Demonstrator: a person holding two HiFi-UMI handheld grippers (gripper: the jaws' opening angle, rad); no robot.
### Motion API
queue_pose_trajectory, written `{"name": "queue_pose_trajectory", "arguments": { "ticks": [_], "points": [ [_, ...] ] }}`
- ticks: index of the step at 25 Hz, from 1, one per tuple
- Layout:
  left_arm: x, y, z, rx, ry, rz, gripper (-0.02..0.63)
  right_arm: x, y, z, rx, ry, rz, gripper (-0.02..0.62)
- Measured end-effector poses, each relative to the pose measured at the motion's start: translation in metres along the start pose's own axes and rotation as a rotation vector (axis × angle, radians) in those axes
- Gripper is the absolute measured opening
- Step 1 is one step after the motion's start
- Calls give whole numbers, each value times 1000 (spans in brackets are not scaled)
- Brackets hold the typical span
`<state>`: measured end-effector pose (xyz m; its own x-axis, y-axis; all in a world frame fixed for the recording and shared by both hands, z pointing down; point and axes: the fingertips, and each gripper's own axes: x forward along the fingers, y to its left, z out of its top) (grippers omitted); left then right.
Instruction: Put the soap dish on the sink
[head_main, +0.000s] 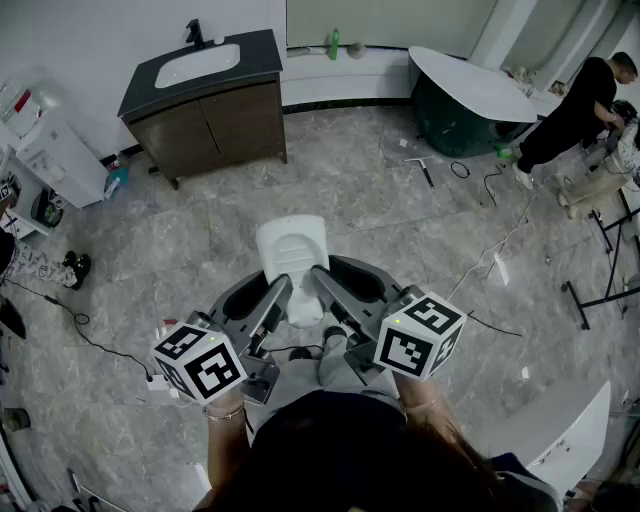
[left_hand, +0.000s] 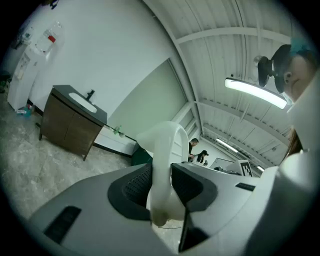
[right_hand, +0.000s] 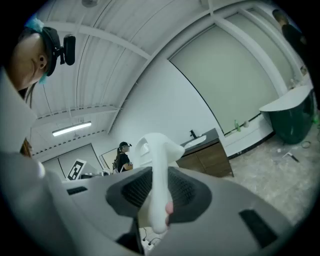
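- left claw (left_hand: 161, 182): held low, close in front of the person, its marker cube (head_main: 200, 362) at the near end. jaws stand wide apart and press on the soap dish (head_main: 292, 260), one ribbed pad on each face of its edge.
- right claw (right_hand: 156, 192): just beside the left claw, its own marker cube (head_main: 420, 333) at the near end. its jaws are likewise clamped on the same dish, a pad on either side.
- soap dish: white, gripped between the two claws. it juts forward and up past both sets of jaw tips, over the floor, touching nothing else.
- floor (head_main: 400, 220): grey marbled tile below and ahead of both claws. a thin black cable (head_main: 90, 335) trails to the left of the left claw.
- white appliance (head_main: 60, 155): further off, left of the left claw, against the wall.
- wooden cabinet (head_main: 210, 125): well ahead and left of the claws, dark top, with the white sink (head_main: 197, 65) set into it and a black tap (head_main: 195, 35) behind the basin.
- green bottle (head_main: 333, 43): far ahead of the claws, on a low ledge by the wall.
- bathtub (head_main: 465, 95): far ahead, right of the right claw, dark outside and white inside.
- person in black (head_main: 575, 110): furthest right, beyond the tub, bent over.
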<state>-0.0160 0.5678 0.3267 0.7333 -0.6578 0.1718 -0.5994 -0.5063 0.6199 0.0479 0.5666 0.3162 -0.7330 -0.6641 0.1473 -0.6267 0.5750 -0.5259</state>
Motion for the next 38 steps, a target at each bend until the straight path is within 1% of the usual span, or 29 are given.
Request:
{"name": "queue_pose_trajectory", "arguments": {
  "ticks": [5, 11, 15, 19, 23, 28, 32, 38],
  "points": [
    [28, -10, -1, 5, 9, -4, 127, -12, -24, 13, 12, -14, -3, 104],
    [78, -19, 5, 17, 3, 10, 127, -20, -67, 39, 11, -23, 15, 104],
    [106, -19, 10, 18, -24, 26, 129, -19, -93, 54, 19, -24, 54, 104],
    [124, -9, 18, 4, -55, 63, 127, -6, -112, 64, 24, -10, 83, 104],
    [137, 12, 29, -16, -73, 83, 129, 16, -127, 68, 45, 3, 92, 104],
    [161, 51, 54, -23, -57, 91, 127, 61, -153, 80, 65, 8, 84, 104],
    [186, 92, 91, -11, -48, 70, 127, 111, -175, 101, 62, -2, 68, 104],
    [211, 151, 163, 8, -59, 53, 127, 196, -192, 144, 51, -24, 65, 104]
  ]
}}
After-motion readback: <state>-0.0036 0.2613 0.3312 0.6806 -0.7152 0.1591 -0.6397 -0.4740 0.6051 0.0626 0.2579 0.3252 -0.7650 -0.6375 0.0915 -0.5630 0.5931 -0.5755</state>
